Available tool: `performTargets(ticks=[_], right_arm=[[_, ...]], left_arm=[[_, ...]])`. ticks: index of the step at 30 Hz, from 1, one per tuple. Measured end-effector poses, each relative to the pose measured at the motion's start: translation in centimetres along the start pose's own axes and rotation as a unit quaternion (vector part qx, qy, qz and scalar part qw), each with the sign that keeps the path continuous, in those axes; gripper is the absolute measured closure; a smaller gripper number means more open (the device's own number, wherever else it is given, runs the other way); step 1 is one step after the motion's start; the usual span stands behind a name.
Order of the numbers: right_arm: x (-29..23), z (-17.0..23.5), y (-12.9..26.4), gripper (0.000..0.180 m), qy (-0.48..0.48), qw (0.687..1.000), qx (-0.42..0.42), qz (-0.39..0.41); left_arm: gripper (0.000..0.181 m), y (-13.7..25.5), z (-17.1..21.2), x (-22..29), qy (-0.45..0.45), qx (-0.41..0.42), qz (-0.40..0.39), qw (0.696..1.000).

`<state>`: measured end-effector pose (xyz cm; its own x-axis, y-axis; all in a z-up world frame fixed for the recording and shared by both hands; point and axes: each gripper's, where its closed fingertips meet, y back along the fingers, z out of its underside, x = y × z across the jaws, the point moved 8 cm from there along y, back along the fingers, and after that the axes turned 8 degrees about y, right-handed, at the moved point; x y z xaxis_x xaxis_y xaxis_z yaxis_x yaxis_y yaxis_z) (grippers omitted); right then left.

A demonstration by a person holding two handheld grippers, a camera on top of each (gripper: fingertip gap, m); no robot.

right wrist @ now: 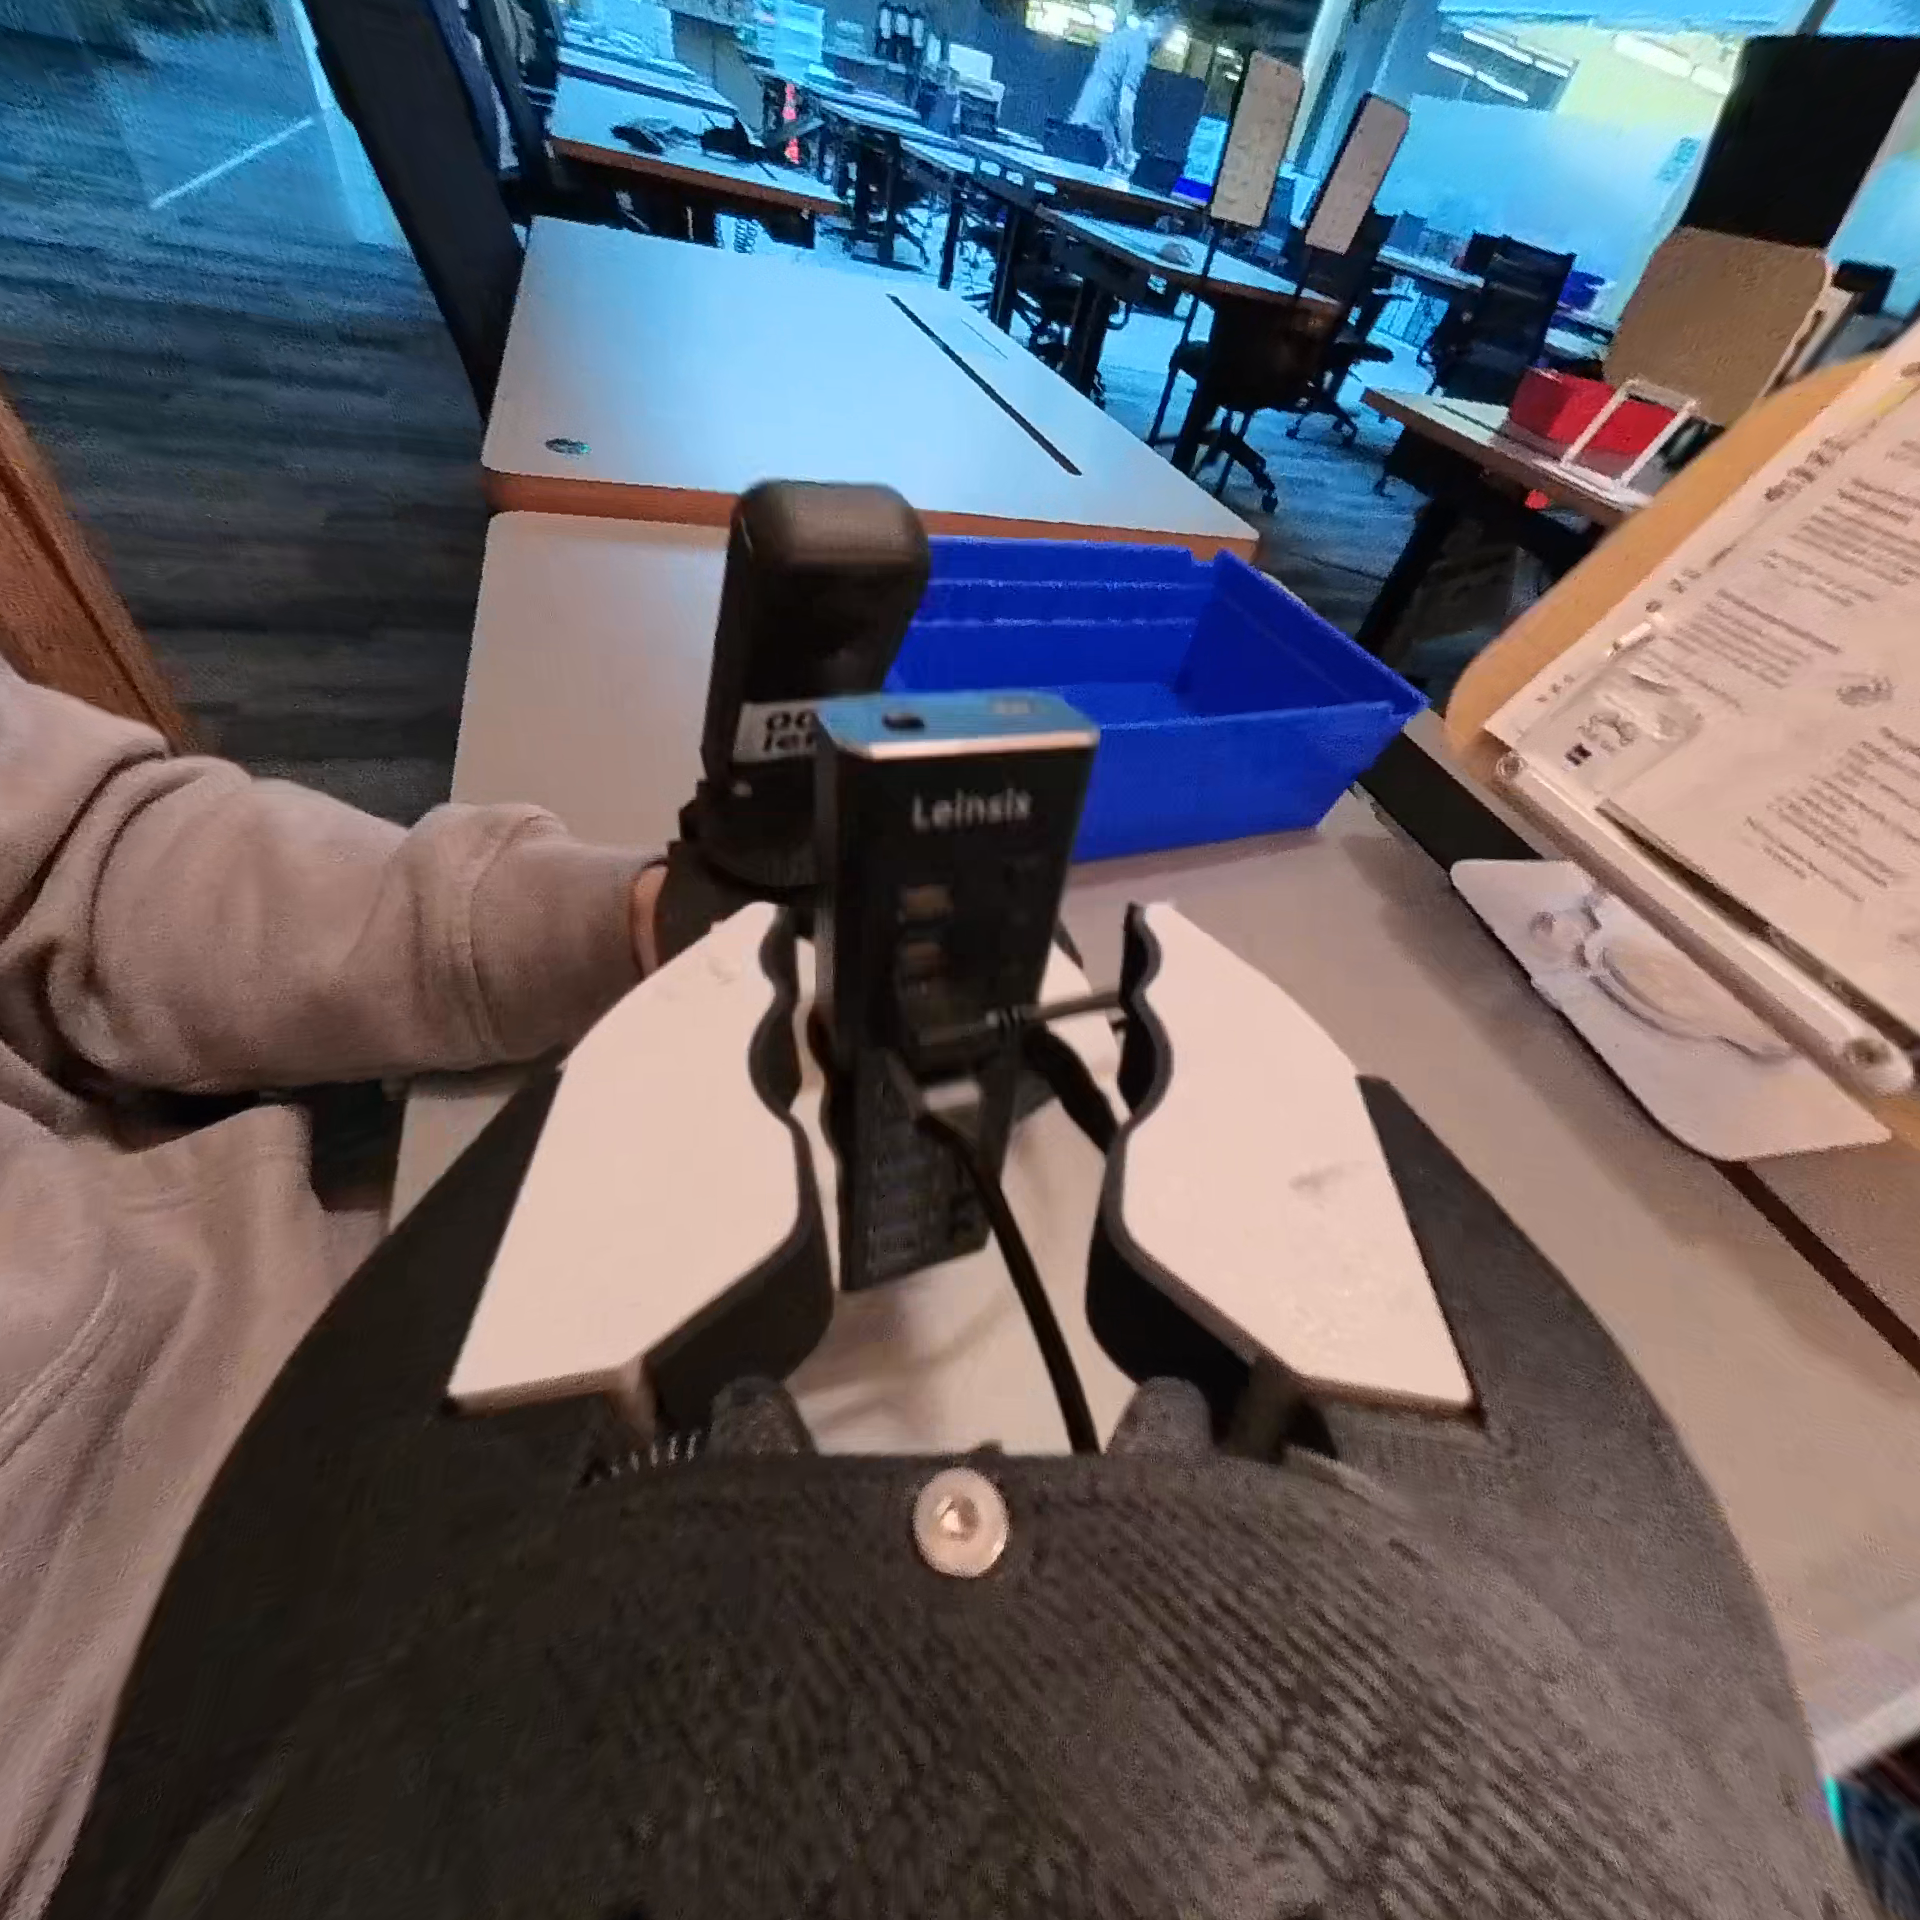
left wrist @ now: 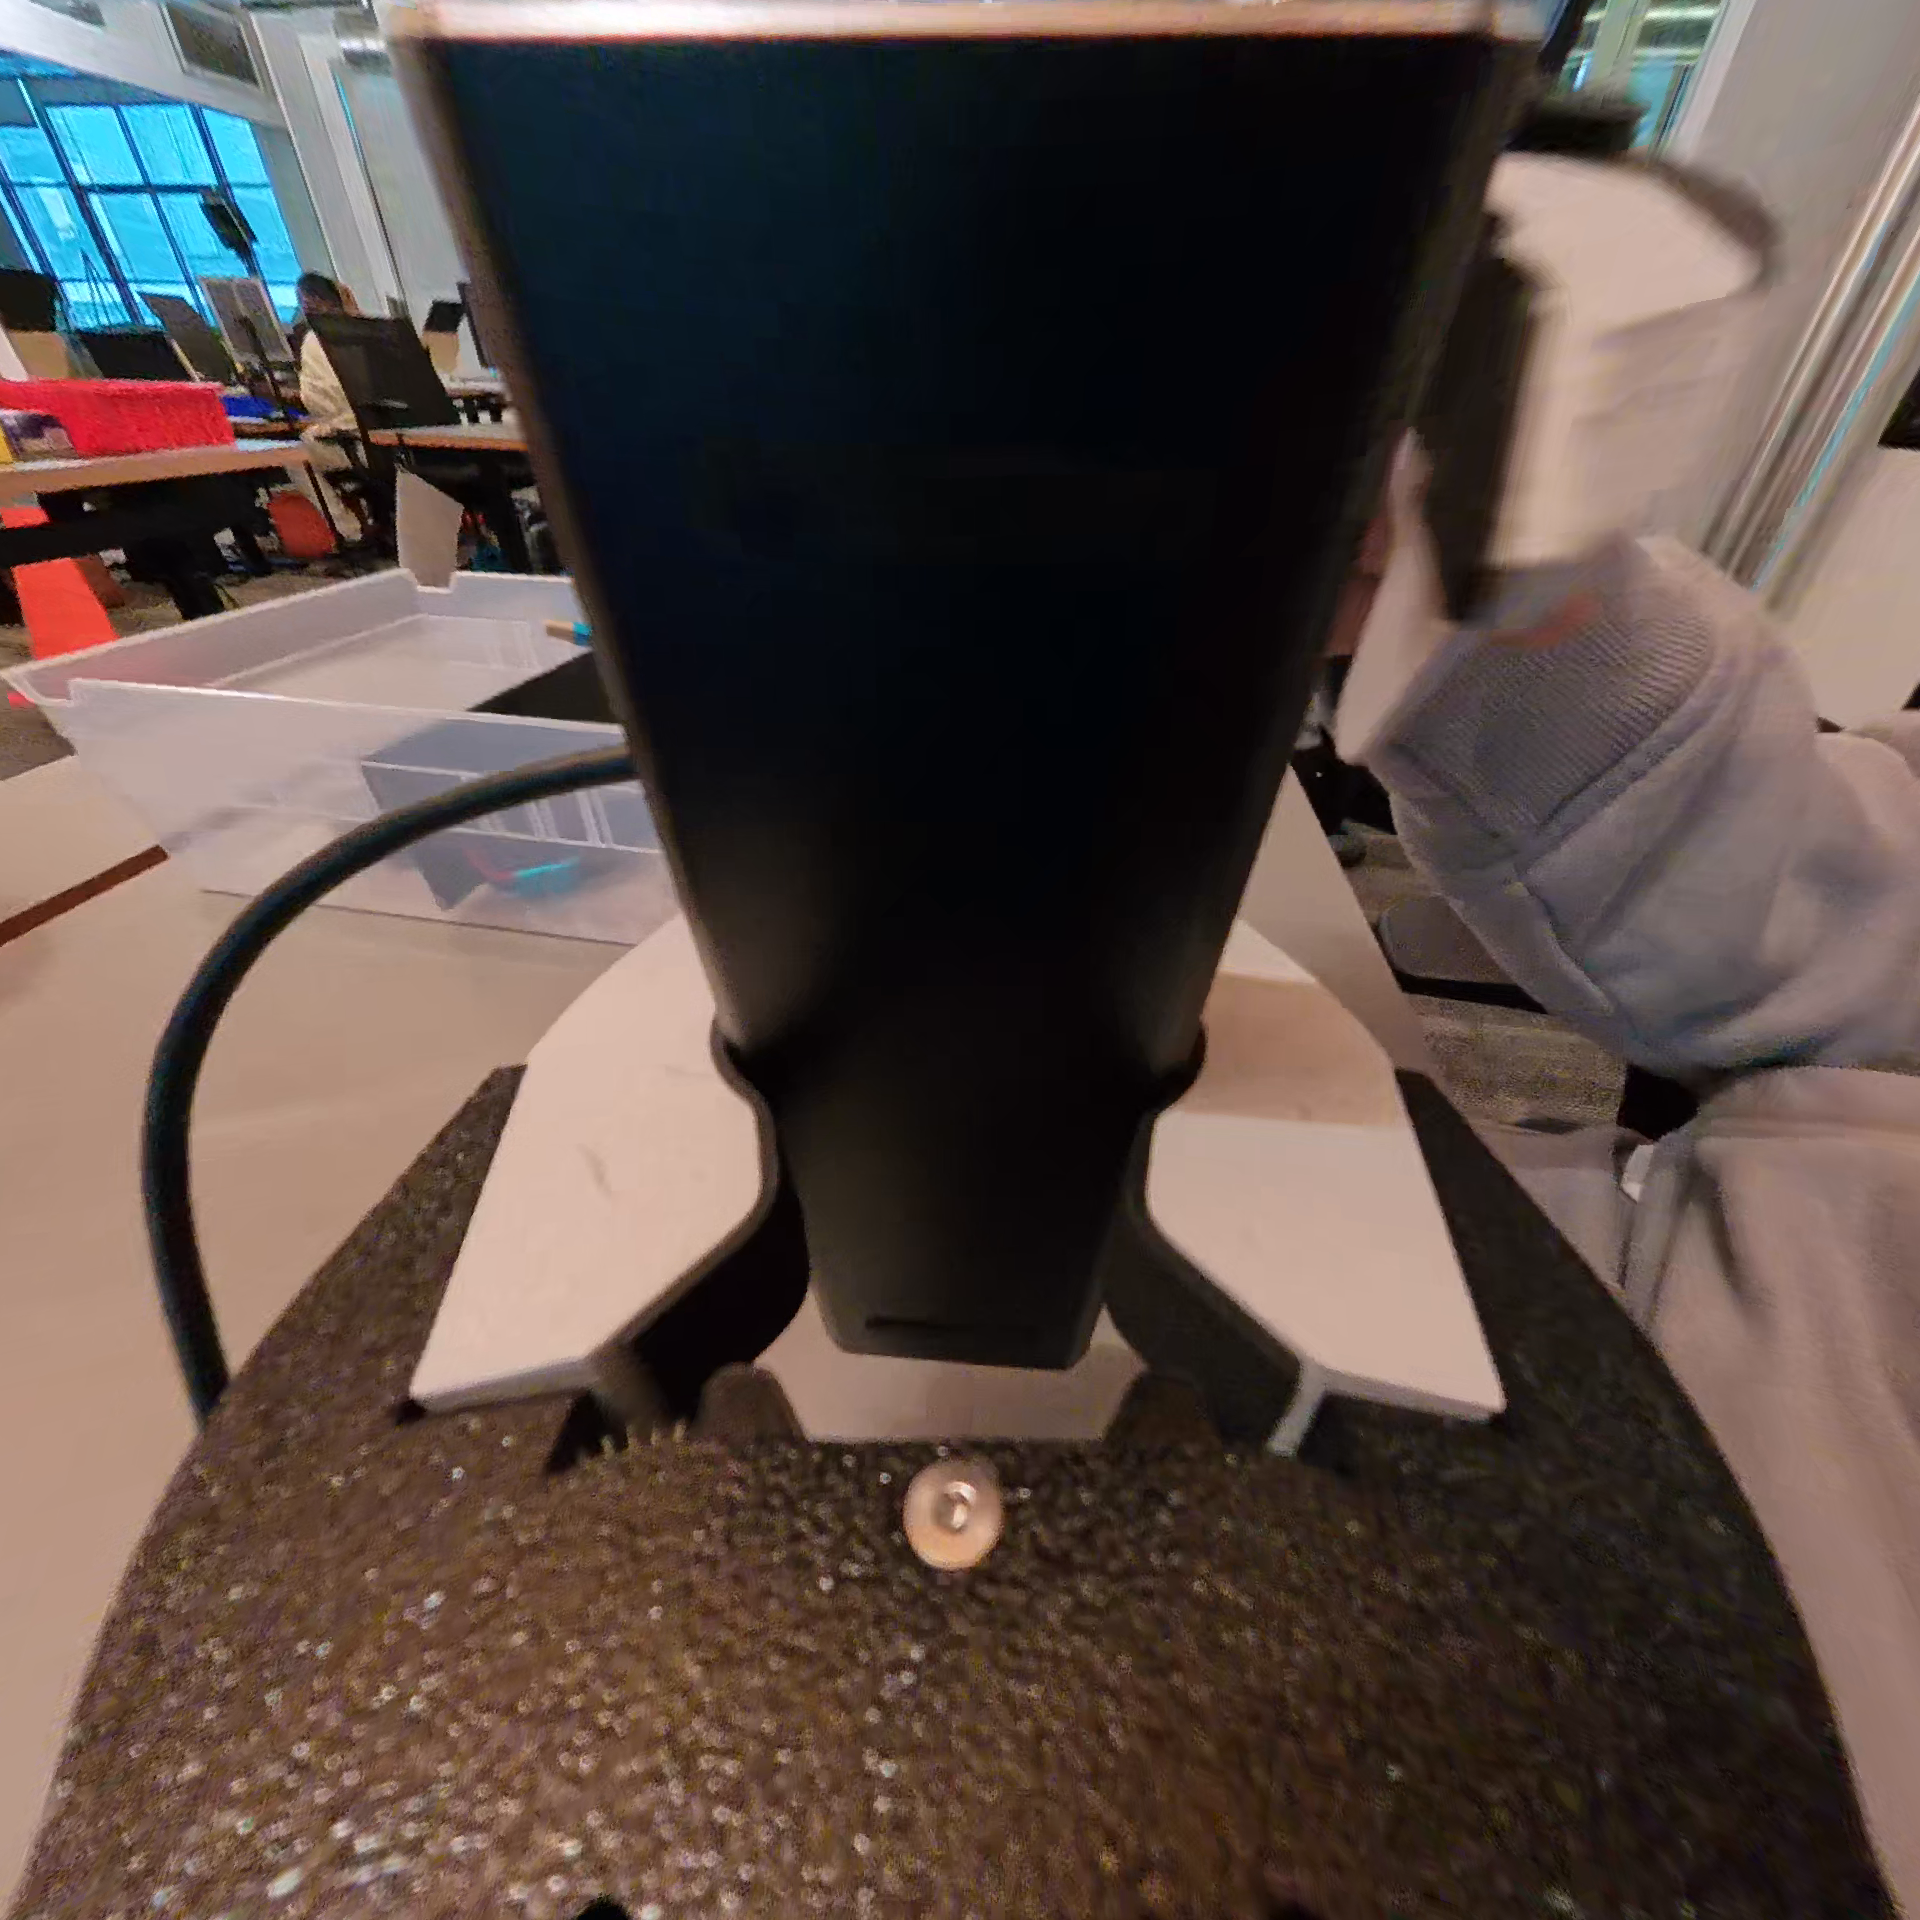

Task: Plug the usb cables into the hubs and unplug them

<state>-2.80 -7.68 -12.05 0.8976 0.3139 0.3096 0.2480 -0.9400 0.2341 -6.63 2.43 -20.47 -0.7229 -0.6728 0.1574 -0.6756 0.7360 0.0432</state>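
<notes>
Okay, left gripper (left wrist: 956,1049): I clamped it on the black hub (left wrist: 956,623), held upright.
Right gripper (right wrist: 961,997): jaws apart around hub (not pinching).
Cable (right wrist: 1023,1257): was plugged into hub's side.

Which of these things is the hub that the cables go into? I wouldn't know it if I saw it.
In the right wrist view, start at the blue bin on the pale table. In front of it, between two white fingers, a slim black block stands upright: the hub. Unlike the round-topped black device behind it, it is box-shaped, with a row of sockets down its face and a black cable plugged in.
</notes>
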Motion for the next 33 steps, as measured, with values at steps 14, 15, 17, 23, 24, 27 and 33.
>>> performTargets(ticks=[14, 15, 17, 23, 24, 27, 33], right_arm=[[-1.6, 3.0, -1.1, 0.159, -0.045, 0.996, -0.036, -0.062], [-1.6, 3.0, -1.1, 0.160, -0.042, 0.996, -0.040, -0.061], [-1.6, 2.9, -1.1, 0.160, -0.042, 0.996, -0.048, -0.058], [-1.6, 2.4, -0.8, 0.161, -0.035, 0.992, -0.083, -0.087], [-1.5, 2.4, -0.5, 0.161, -0.033, 0.990, -0.098, -0.098], [-1.3, 2.4, -0.2, 0.161, -0.016, 0.986, -0.129, -0.107], [-1.2, 2.1, -0.5, 0.162, -0.010, 0.987, -0.131, -0.092]], left_arm=[[0.108, 1.4, 0.1, 0.2, -0.054, -0.007, 0.038, 0.998], [0.108, 1.4, 0.1, 0.3, -0.053, -0.008, 0.039, 0.998], [0.108, 1.3, 0.1, 0.2, -0.051, -0.006, 0.037, 0.998], [0.108, 1.6, -0.1, 0.5, -0.054, 0.019, 0.048, 0.997], [0.108, 1.5, -0.1, 0.6, -0.058, 0.017, 0.049, 0.997], [0.108, 1.0, 0.0, 0.7, -0.058, 0.009, 0.047, 0.997], [0.109, 0.8, 0.1, 0.6, -0.046, -0.008, 0.035, 0.998]])
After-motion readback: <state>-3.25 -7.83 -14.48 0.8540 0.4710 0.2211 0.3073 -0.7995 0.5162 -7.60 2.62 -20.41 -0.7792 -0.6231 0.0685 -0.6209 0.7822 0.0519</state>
